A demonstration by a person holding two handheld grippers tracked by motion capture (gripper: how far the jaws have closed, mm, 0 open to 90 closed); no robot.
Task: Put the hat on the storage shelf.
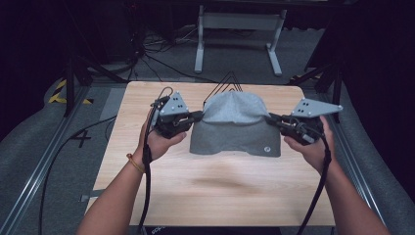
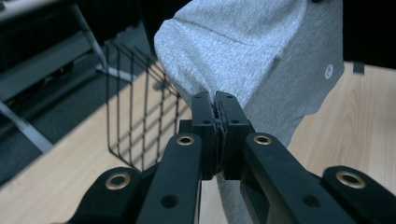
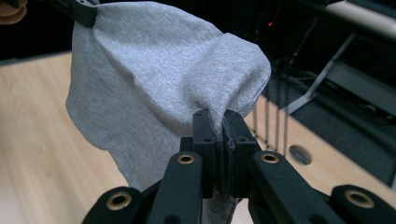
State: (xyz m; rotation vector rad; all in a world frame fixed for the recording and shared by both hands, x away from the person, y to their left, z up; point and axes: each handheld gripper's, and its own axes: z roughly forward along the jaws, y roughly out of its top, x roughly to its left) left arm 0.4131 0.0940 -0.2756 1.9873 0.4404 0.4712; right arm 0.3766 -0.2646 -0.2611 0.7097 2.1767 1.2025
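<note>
Grey knit garment [image 1: 235, 128], heathered fabric w/ small round white logo [image 1: 267, 149] near its lower right corner. Held up off the worktop [image 1: 210, 196], stretched between two pinch points at its left and right edges; top bulges into a rounded dome, lower part hangs flat w/ a straight hem just above the wood. Sits toward the worktop's far half, roughly centred, just in front of a black wire rack [image 1: 226, 84].
</note>
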